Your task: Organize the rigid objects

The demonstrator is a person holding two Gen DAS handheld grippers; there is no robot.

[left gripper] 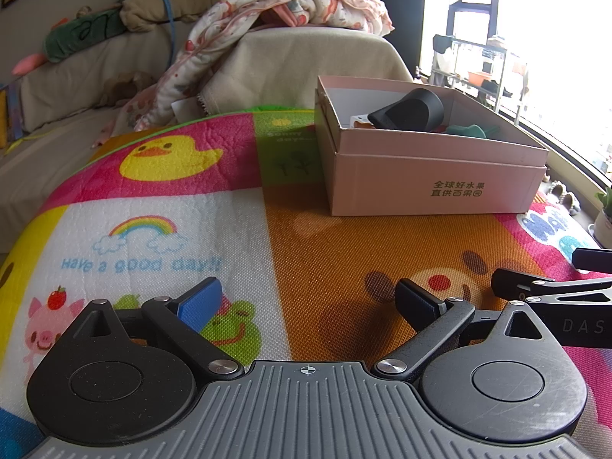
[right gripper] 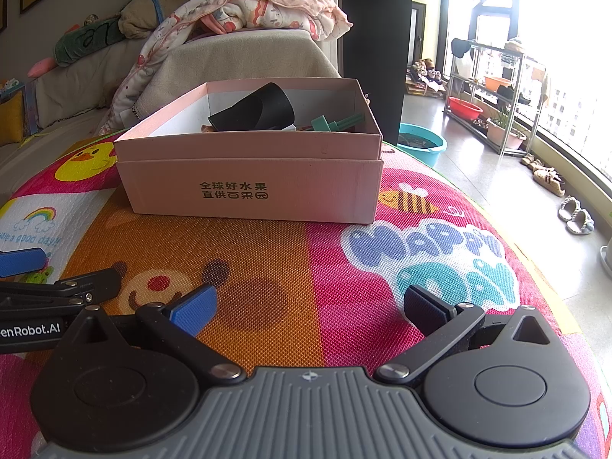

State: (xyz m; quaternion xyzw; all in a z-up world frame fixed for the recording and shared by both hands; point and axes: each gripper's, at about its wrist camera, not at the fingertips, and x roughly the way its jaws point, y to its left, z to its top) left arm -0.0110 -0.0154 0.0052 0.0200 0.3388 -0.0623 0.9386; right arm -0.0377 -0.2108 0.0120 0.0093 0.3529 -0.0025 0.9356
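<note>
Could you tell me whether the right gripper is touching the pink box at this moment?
Apart. The right wrist view shows the right gripper open, with bare mat between its fingertips and the pink box.

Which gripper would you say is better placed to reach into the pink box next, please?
Probably the right gripper: the box sits straight ahead of it. For the left gripper the box lies off to its right. Both are open and empty.
</note>
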